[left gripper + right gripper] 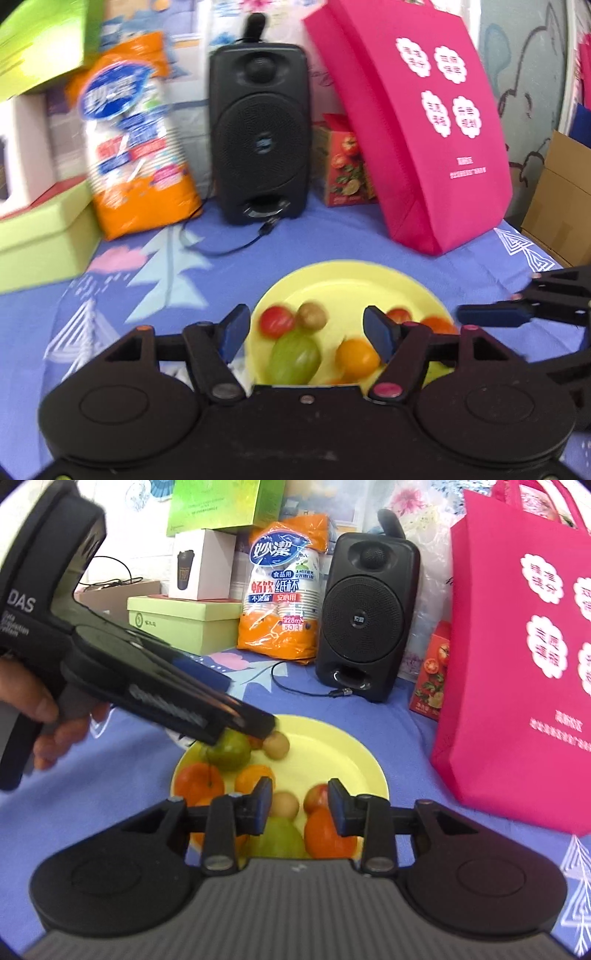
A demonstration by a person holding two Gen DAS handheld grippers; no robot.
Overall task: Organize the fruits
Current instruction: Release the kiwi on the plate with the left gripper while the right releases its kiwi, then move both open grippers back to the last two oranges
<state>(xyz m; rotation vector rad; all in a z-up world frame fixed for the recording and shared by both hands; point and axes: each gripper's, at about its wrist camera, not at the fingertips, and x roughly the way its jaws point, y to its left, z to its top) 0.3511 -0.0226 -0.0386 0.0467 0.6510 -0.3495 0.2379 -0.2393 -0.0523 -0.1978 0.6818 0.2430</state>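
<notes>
Things sit on a bed-like surface under a blue patterned cloth (129, 812). Along its back edge, left to right: one pale green box (181, 624) with one white box (201, 565) on top, one orange pack of paper cups (282, 590), one black speaker (365, 613) with its cable (295, 692) trailing forward, one red tomato-print carton (430, 672), and one pink tote bag (517, 657) leaning at the right.

One yellow plate (332, 746) lies on the cloth near the front, in front of the speaker. All the fruit is on it; the right wrist view shows about nine pieces, some partly hidden: roughly four orange fruits, two green, two small brown ones and one reddish one. Among them are an orange (199, 782), a green fruit (229, 751), a small brown fruit (276, 744) and a reddish fruit (317, 798).

The left gripper (306, 334) is held by a bare hand (44, 716) and slants down from the left over the plate's far left rim; its fingers are apart and hold nothing. The right gripper (300, 805) hovers over the plate's near edge, level, fingers apart with nothing between them.
</notes>
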